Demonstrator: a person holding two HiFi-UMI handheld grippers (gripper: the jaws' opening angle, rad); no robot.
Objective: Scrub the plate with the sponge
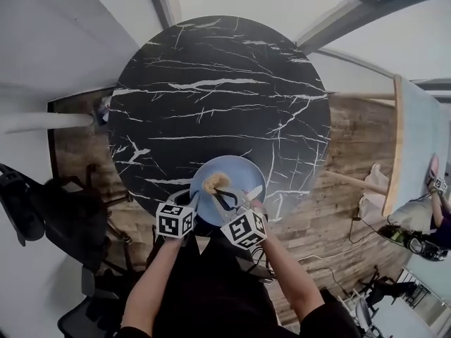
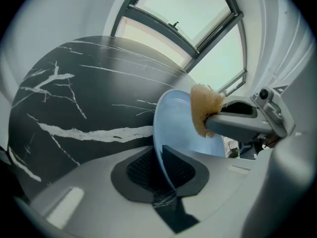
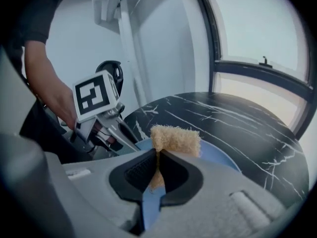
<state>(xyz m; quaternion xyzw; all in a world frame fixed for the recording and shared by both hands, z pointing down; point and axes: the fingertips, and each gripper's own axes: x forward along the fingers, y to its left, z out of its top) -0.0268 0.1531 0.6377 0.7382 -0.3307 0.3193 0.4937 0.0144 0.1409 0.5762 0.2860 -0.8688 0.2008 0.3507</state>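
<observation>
A light blue plate [image 1: 236,174] is at the near edge of the round black marble table [image 1: 218,97]. My left gripper [image 1: 193,201] is shut on the plate's near left rim. In the left gripper view the rim [image 2: 159,148] runs edge-on between the pads [image 2: 141,167]. My right gripper [image 1: 225,197] is shut on a tan sponge [image 1: 213,182], which rests against the plate's face. In the right gripper view the sponge [image 3: 176,139] sticks out above the jaws, over the plate [image 3: 220,158]. The left gripper view shows the sponge [image 2: 204,105] pressed on the plate by the right gripper's finger [image 2: 237,123].
Wooden floor [image 1: 352,153] surrounds the table. A dark chair [image 1: 42,210] stands at the left. A white table [image 1: 416,146] with a person beside it is at the right, and cables [image 1: 366,231] lie on the floor below it. Windows rise beyond the table's far side [image 2: 188,14].
</observation>
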